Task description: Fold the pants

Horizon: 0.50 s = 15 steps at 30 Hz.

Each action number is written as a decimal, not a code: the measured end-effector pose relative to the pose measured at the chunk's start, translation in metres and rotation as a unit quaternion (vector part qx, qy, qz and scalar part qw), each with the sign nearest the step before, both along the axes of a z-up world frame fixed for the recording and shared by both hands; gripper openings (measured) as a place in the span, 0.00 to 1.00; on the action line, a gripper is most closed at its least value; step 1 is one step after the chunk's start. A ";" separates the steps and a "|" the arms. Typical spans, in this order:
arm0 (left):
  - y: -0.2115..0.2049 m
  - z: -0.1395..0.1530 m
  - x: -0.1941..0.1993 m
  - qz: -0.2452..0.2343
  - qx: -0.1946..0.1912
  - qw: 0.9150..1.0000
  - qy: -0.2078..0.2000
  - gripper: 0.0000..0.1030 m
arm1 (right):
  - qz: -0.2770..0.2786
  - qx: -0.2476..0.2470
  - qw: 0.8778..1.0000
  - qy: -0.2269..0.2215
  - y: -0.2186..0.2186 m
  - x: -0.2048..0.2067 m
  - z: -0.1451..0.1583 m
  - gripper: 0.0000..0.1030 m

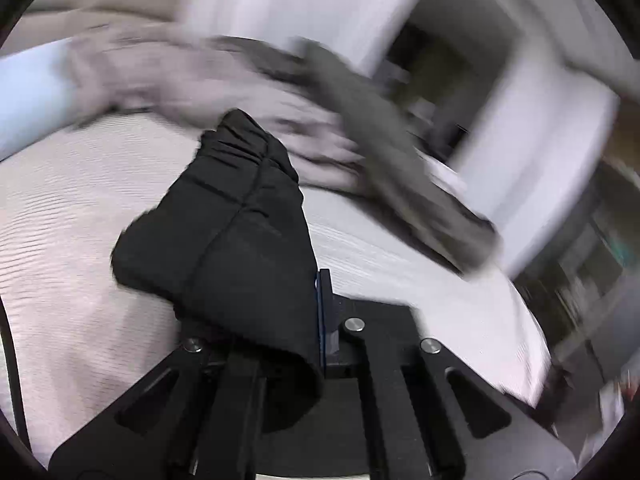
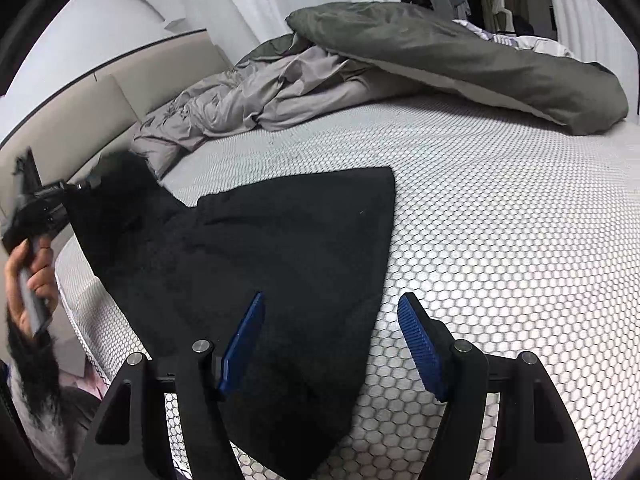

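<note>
The black pants [image 2: 280, 240] lie spread on the white honeycomb mattress [image 2: 500, 240], reaching from the near edge to the far left. My left gripper [image 1: 316, 312] is shut on a bunched end of the pants [image 1: 240, 232] and holds it lifted above the mattress; this view is motion-blurred. The left gripper also shows at the far left of the right wrist view [image 2: 86, 186], held by a hand, with the cloth rising to it. My right gripper [image 2: 332, 344] is open and empty, its blue pads [image 2: 420, 344] hovering over the near right edge of the pants.
A crumpled grey sheet [image 2: 256, 100] and a dark olive duvet [image 2: 460, 56] are piled along the far side of the bed. A beige headboard [image 2: 72, 120] runs along the left. Bare mattress lies to the right of the pants.
</note>
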<state>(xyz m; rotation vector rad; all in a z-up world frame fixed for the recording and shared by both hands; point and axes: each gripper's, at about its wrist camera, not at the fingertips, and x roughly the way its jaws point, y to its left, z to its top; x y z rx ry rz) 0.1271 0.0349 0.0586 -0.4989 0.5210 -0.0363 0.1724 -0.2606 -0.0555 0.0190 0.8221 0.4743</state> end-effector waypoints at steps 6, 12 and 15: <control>-0.178 -0.066 0.052 -0.270 0.059 0.956 0.102 0.59 | -0.038 0.003 0.999 -0.001 -0.029 0.002 0.003 0.68; -0.175 -0.091 0.046 -0.291 0.033 0.951 0.102 0.59 | -0.066 0.011 0.998 0.010 -0.050 0.004 0.001 0.69; -0.144 -0.079 0.034 -0.261 0.026 0.962 0.080 0.60 | -0.049 0.024 0.998 0.015 -0.045 0.002 0.002 0.68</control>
